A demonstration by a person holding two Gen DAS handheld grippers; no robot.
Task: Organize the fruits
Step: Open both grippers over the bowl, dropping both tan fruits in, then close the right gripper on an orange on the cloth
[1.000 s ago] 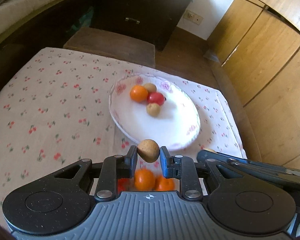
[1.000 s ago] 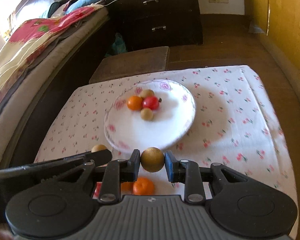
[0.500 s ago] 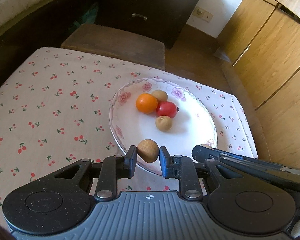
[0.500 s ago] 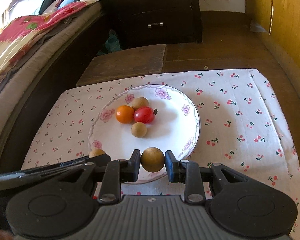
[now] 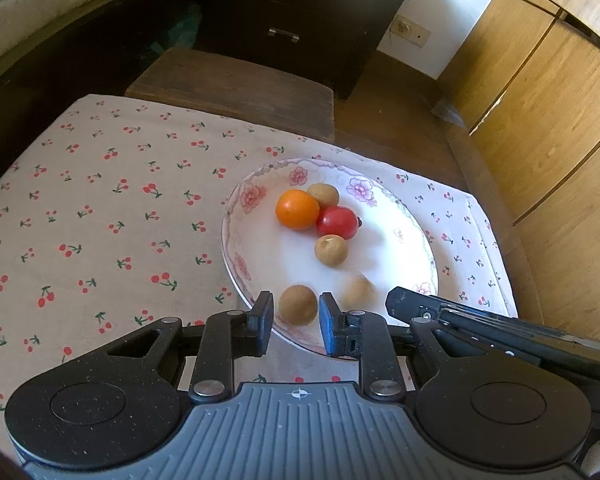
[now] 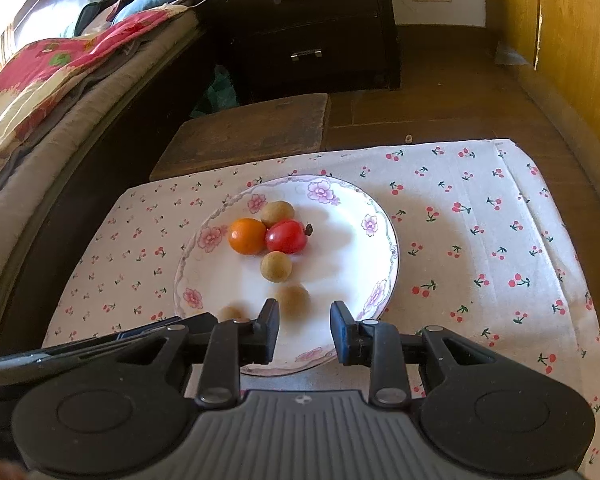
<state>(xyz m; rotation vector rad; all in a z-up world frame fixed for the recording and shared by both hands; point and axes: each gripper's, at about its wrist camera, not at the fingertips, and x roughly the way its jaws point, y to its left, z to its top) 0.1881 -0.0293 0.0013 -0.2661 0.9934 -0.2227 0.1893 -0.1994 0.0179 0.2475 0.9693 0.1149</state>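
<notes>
**Both jaws parted over the plate, two brown fruits loose**

Left wrist view, from the left of the frame: cherry-print cloth [image 5: 100,216] covering the surface, bare of fruit. Right of centre, the flowered plate [image 5: 414,240], gathering the fruits in one place: an orange fruit [image 5: 297,209], a red fruit [image 5: 337,222] touching it, one brown fruit behind, another [image 5: 331,250] just in front. Low in the frame, the left gripper [image 5: 294,312] with jaws spread and a brown fruit [image 5: 298,305] between them, gaps showing on both sides, so released rather than gripped. Beside it to the right, a blurred brown fruit [image 5: 358,291], probably rolling.

Right wrist view, left to right: bed at upper left, plate [image 6: 384,240] at centre, cloth beyond. Right gripper [image 6: 305,326] low centre, jaws wide apart and empty, a blurred fruit [image 6: 293,300] just ahead, apparently dropped onto the plate near its front rim.
</notes>
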